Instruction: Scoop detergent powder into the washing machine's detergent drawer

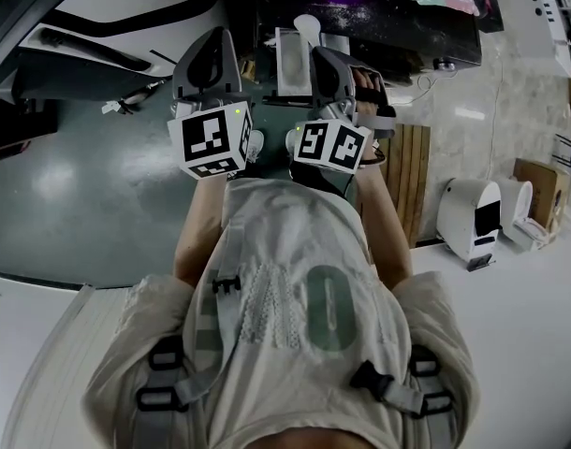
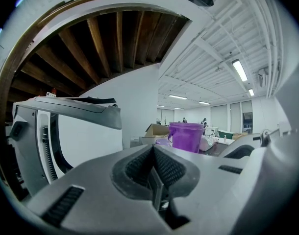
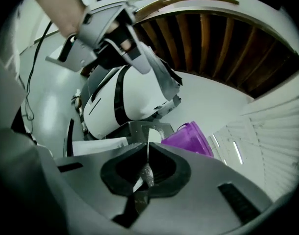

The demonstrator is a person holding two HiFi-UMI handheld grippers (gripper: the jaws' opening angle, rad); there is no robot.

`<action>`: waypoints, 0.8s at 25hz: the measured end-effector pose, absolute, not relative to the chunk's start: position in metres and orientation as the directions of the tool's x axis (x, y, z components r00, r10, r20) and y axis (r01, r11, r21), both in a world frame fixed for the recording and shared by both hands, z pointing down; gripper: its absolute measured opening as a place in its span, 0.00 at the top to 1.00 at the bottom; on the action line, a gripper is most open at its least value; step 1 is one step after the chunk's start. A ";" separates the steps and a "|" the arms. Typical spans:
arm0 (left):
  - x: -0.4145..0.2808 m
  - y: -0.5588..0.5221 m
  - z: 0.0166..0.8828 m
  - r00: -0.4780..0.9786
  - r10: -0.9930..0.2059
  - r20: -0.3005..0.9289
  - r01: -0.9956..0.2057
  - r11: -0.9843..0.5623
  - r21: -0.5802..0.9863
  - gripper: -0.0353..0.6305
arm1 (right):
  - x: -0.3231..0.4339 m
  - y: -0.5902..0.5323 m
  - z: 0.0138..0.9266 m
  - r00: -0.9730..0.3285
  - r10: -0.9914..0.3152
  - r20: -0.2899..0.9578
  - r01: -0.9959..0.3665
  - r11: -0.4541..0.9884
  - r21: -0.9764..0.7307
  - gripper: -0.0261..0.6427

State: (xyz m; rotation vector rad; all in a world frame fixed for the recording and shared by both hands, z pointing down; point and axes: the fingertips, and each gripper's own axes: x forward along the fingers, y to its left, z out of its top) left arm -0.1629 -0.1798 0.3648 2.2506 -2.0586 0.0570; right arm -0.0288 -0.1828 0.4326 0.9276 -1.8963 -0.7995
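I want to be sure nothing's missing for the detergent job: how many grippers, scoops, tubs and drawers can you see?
Grippers: 2, left gripper and right gripper
Scoop: 1
Purple tub: 1
Drawer: 1
Total: 5

This is an open office-like lab hall. Strip lights (image 2: 239,70) line the ribbed ceiling (image 2: 208,48) at 2 o'clock. A cluttered worktop (image 2: 221,148) stands far off at 4 o'clock.
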 end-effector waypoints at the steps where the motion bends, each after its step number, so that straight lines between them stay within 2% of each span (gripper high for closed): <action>1: -0.162 -0.181 0.362 0.093 -0.992 0.084 -0.995 -0.089 0.047 0.91 | -0.029 -0.186 0.424 -0.368 -0.839 0.401 -0.337 0.523 0.783 0.94; 5: -0.160 -0.185 0.346 0.103 -0.993 0.062 -0.994 -0.100 0.053 0.91 | -0.026 -0.197 0.392 -0.407 -0.844 0.350 -0.511 0.528 0.679 0.94; 10: -0.154 -0.187 0.334 0.116 -0.992 0.052 -0.993 -0.115 0.027 0.91 | -0.018 -0.205 0.353 -0.474 -0.836 0.276 -0.718 0.548 0.428 0.94; 20: -0.122 -0.185 0.299 0.198 -0.980 -0.014 -0.979 -0.197 -0.054 0.91 | 0.027 -0.192 0.296 -0.433 -0.897 0.087 -0.888 0.441 0.129 0.94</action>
